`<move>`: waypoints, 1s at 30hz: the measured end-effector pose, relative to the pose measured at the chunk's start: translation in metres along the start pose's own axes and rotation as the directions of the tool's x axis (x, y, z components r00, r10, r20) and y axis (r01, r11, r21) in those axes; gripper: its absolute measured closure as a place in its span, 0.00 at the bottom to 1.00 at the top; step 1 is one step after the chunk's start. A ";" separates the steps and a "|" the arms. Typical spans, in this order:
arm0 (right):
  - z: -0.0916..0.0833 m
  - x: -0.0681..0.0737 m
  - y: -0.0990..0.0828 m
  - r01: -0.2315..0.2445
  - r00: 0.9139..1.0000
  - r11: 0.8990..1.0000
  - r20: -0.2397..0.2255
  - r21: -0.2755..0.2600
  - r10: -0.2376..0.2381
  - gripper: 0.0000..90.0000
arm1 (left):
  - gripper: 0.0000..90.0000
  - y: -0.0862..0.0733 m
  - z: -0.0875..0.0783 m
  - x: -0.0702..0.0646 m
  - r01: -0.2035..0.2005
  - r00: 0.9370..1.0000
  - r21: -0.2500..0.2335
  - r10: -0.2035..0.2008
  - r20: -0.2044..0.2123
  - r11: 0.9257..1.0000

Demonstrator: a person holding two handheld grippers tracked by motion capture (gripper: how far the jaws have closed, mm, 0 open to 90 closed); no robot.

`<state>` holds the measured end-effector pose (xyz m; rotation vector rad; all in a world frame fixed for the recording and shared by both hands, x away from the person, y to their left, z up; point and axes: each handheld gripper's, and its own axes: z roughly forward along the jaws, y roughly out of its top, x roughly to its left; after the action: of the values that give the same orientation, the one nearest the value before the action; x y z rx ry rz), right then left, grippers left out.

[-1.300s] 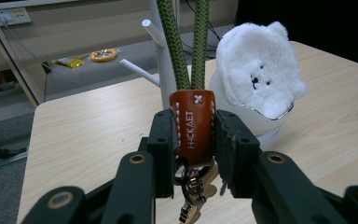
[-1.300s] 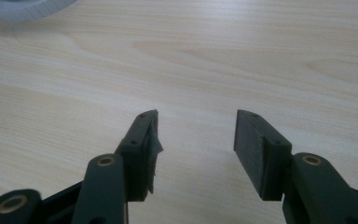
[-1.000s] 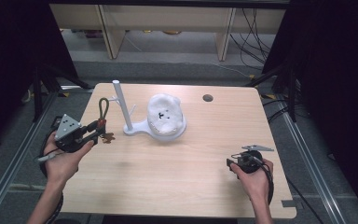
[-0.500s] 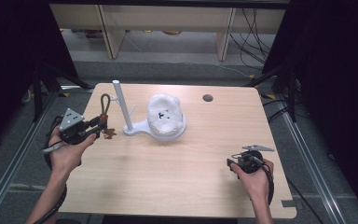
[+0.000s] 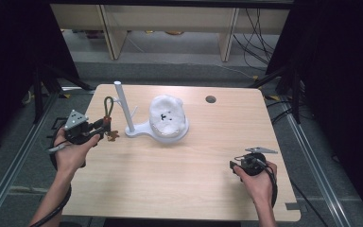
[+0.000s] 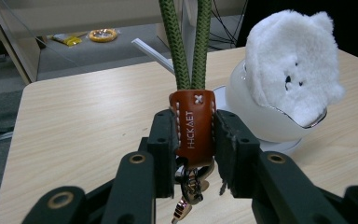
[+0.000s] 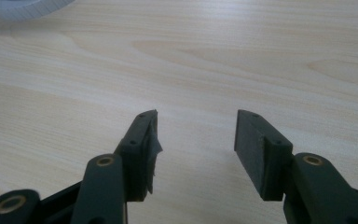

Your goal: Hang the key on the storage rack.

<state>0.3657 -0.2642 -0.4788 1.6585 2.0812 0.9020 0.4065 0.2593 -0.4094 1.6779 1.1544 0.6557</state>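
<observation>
Over the last second, a small drift of the left tongs (image 5: 103,128) across the counter (image 5: 179,189) toward the white stand (image 5: 121,106), with no change in the grip. Clamped narrow on the keychain (image 6: 192,128) by its brown leather tab, one pad pressing on each side. Seen in the left gripper view with the green cord loop (image 6: 189,42) standing straight up out of the tab and a metal clasp (image 6: 189,191) dangling below between the jaws. In the high view, the loop (image 5: 108,105) held upright just left of the stand's post, near it but apart, and roughly level with the short slanted peg (image 5: 133,112) branching off the far side. Beyond that, a white plush bear (image 5: 166,113) sitting in the stand's bowl-shaped base, untouched and in the same spot as before. No movement from the right tongs (image 5: 234,166): resting low over bare wood at the near right, well apart from everything, spread wide with nothing between them in the right gripper view (image 7: 196,135). Judging by the approach, carrying the keychain in for hanging, not yet hung. Likely next: lifting the open loop over a peg or the post top, then letting go. Worth watching: the narrow loop snagging or nudging the light stand sideways.
</observation>
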 end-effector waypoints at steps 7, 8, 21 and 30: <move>-0.002 0.005 0.001 -0.061 0.998 0.998 -0.001 0.022 0.061 0.56 | 0.76 -0.002 0.008 -0.001 0.015 1.000 0.007 -0.015 0.006 1.000; -0.002 0.005 0.001 -0.060 0.998 0.998 0.000 0.021 0.060 0.56 | 0.76 -0.002 0.010 -0.001 0.017 1.000 0.013 -0.017 0.006 1.000; 0.001 0.001 -0.001 -0.032 0.999 0.999 -0.009 0.009 0.032 0.55 | 0.76 -0.006 0.031 0.001 0.046 0.999 0.032 -0.046 0.010 0.998; 0.001 0.000 -0.001 -0.024 1.000 1.000 -0.003 0.002 0.024 0.55 | 0.75 -0.006 0.040 0.000 0.039 0.999 0.040 -0.040 0.005 0.998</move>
<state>0.3659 -0.2637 -0.4801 1.6883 2.0688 0.9105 0.4371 0.2436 -0.4310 1.6852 1.2007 0.6065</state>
